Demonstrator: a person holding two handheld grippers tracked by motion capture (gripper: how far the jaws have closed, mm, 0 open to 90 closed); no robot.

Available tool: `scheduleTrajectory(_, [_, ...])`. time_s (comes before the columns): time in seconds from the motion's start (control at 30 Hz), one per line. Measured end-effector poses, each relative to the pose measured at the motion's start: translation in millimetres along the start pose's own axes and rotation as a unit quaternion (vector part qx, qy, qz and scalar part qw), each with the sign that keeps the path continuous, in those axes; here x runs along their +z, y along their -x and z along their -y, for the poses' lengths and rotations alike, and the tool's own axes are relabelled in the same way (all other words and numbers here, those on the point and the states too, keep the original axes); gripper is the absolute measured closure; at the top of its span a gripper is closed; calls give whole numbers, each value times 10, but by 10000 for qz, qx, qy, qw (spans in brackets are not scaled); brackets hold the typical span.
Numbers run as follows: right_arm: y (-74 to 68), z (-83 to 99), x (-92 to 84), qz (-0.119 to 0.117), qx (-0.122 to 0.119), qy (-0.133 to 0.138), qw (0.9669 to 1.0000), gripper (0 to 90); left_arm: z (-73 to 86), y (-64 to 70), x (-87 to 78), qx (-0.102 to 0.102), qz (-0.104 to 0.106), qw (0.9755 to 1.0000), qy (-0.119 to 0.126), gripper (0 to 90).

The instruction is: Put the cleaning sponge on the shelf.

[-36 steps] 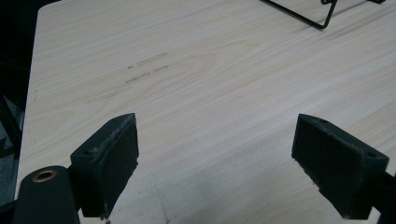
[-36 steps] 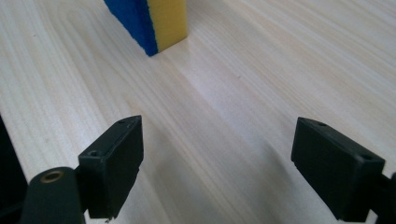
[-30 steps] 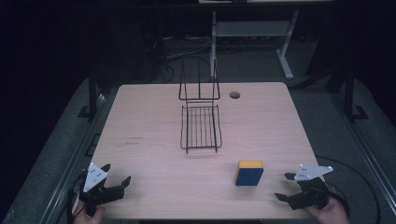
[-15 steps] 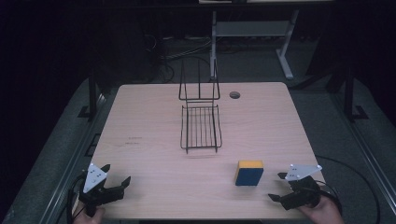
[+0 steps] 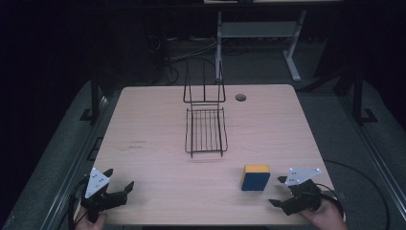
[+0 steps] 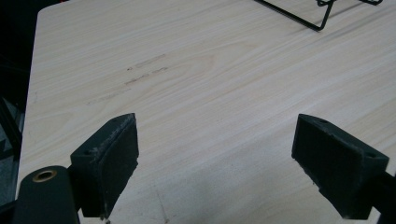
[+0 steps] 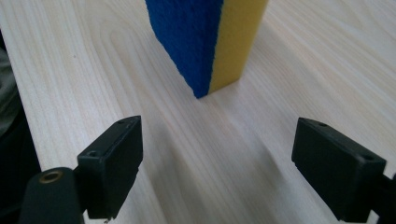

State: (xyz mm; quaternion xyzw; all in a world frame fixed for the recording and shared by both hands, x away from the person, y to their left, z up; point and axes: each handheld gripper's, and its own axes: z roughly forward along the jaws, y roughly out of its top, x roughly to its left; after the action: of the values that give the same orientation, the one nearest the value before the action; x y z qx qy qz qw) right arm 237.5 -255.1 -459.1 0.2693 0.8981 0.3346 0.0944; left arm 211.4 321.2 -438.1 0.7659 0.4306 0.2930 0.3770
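Observation:
A blue and yellow sponge [image 5: 254,177] stands on its edge on the wooden table [image 5: 158,115], near the front right. My right gripper [image 5: 279,199] is open just right of the sponge, jaws pointing left toward it. In the right gripper view the sponge [image 7: 205,39] stands a short way ahead of the open right gripper [image 7: 233,163], nothing between the jaws. My left gripper [image 5: 119,186] is open at the front left corner. In the left gripper view the left gripper [image 6: 219,163] has only bare wood between its jaws. A black wire rack [image 5: 206,129] lies mid-table.
The rack's upright wire back [image 5: 204,88] rises at its far end, and its near foot [image 6: 322,16] shows in the left gripper view. A round cable hole [image 5: 240,97] sits at the table's far right. Metal frame legs [image 5: 292,52] stand behind the table.
My right gripper has moved left and slightly forward along the front edge, closer to the sponge. The left gripper has barely moved.

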Motion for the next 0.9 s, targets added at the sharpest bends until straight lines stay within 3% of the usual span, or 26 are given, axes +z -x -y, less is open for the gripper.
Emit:
scheduleTrajectory(0.6, [-5,-219,86,-155,-322,-50,9993,163,0,-2,-2,9,-10,10000,33,141])
scheduleTrajectory(0.9, [24,-360,64,-217,-450,89,9987,211,0,10,2,-9,11,10000,5,141])
